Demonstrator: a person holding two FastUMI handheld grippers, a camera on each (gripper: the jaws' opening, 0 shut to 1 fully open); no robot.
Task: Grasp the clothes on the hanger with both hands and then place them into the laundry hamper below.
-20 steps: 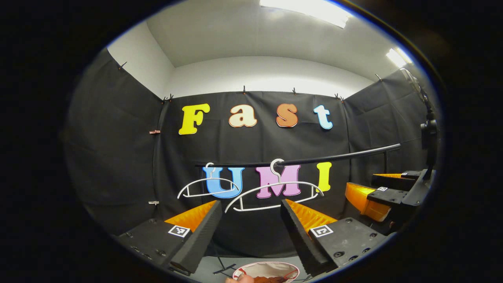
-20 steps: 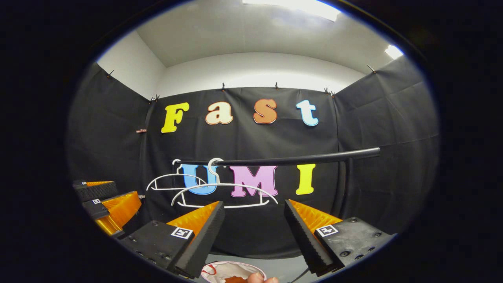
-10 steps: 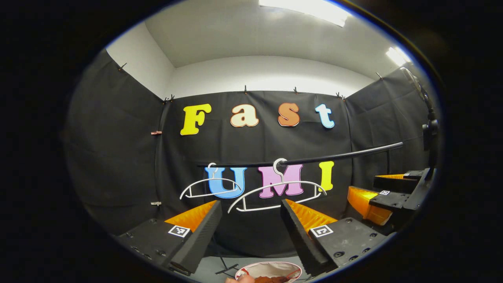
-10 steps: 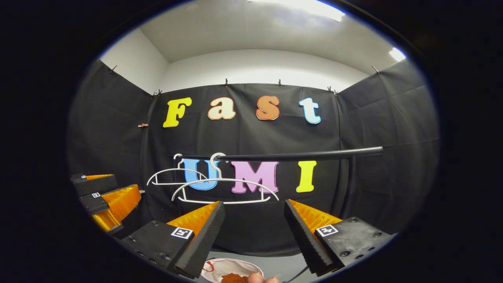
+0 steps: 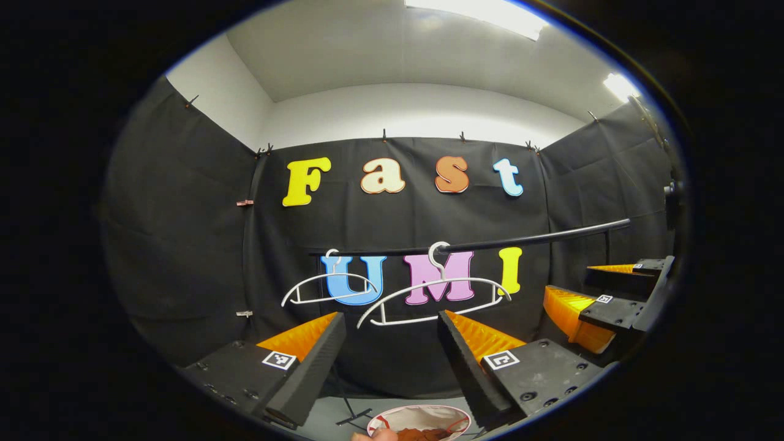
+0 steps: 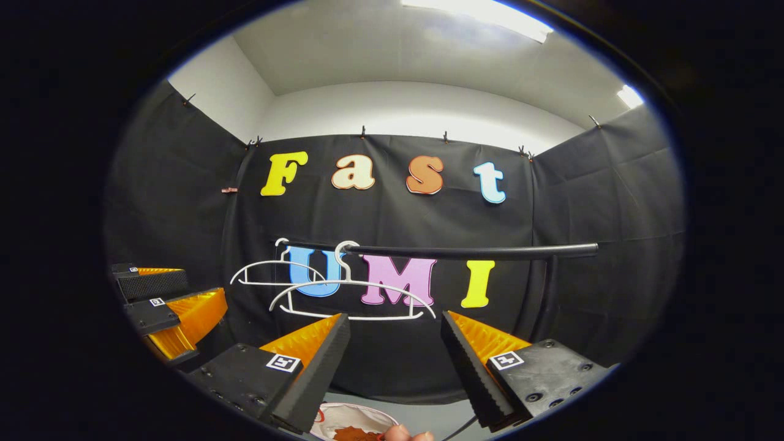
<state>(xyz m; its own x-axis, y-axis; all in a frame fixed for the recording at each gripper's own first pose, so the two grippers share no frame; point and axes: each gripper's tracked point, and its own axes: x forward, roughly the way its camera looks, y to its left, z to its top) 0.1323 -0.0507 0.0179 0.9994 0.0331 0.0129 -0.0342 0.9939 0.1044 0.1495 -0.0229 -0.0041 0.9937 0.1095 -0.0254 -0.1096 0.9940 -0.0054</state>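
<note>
Both open grippers, left (image 5: 392, 361) and right (image 6: 395, 364), have barely shifted beneath the rail (image 5: 490, 247) with two bare white hangers (image 5: 435, 294), above the half-cut-off hamper (image 5: 422, 421) holding rust-coloured clothes (image 5: 422, 435).

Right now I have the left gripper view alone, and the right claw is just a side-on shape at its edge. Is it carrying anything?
Observer: No. The right gripper view looks along the right claw. It is open with nothing between its fingers. Beyond the gap there is a bare white hanger on the rail.
Operator: And where is the hamper from that claw?
Observer: Low down. The hamper rim peeks out under the claw's left finger at the bottom of that view, with reddish-brown cloth inside it.
</note>
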